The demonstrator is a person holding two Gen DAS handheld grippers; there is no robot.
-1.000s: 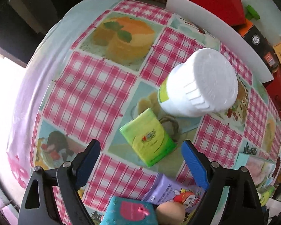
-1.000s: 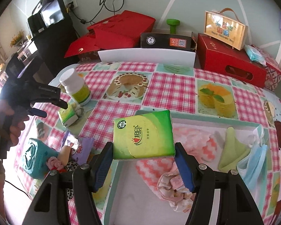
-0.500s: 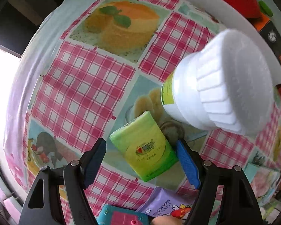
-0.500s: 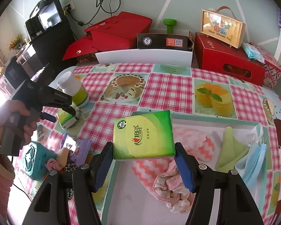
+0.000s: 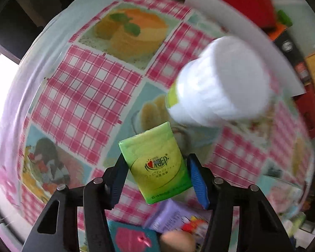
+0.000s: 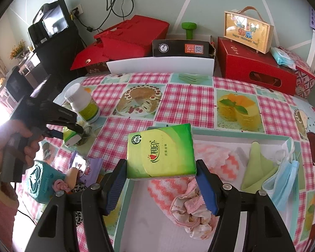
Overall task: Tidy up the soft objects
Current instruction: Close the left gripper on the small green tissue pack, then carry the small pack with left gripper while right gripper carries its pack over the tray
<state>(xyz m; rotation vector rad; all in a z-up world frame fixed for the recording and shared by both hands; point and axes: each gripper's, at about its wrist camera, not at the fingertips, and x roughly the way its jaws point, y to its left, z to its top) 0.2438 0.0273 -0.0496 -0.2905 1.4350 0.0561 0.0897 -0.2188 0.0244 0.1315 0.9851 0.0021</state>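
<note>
My left gripper (image 5: 156, 178) is shut on a small green tissue pack (image 5: 155, 164), just in front of a white bottle (image 5: 222, 84). From the right wrist view the left gripper (image 6: 67, 132) holds that small pack (image 6: 70, 137) low over the table beside the bottle (image 6: 83, 103). My right gripper (image 6: 160, 178) is shut on a large green tissue pack (image 6: 160, 152) above the near left corner of the white tray (image 6: 124, 210). In the tray lie a pink-white towel (image 6: 216, 155), crumpled pink cloth (image 6: 191, 208), a green cloth (image 6: 256, 168) and a blue face mask (image 6: 283, 180).
A purple wipes pack (image 6: 88, 164), a teal soft cube (image 6: 42, 180) and a doll (image 6: 71, 178) lie at the table's left front. Red boxes (image 6: 252, 71), a black box (image 6: 180, 48) and a white board (image 6: 159, 67) stand behind the table.
My left gripper moved down onto the small green tissue pack and shut on it. My right gripper stayed almost still with the large pack.
</note>
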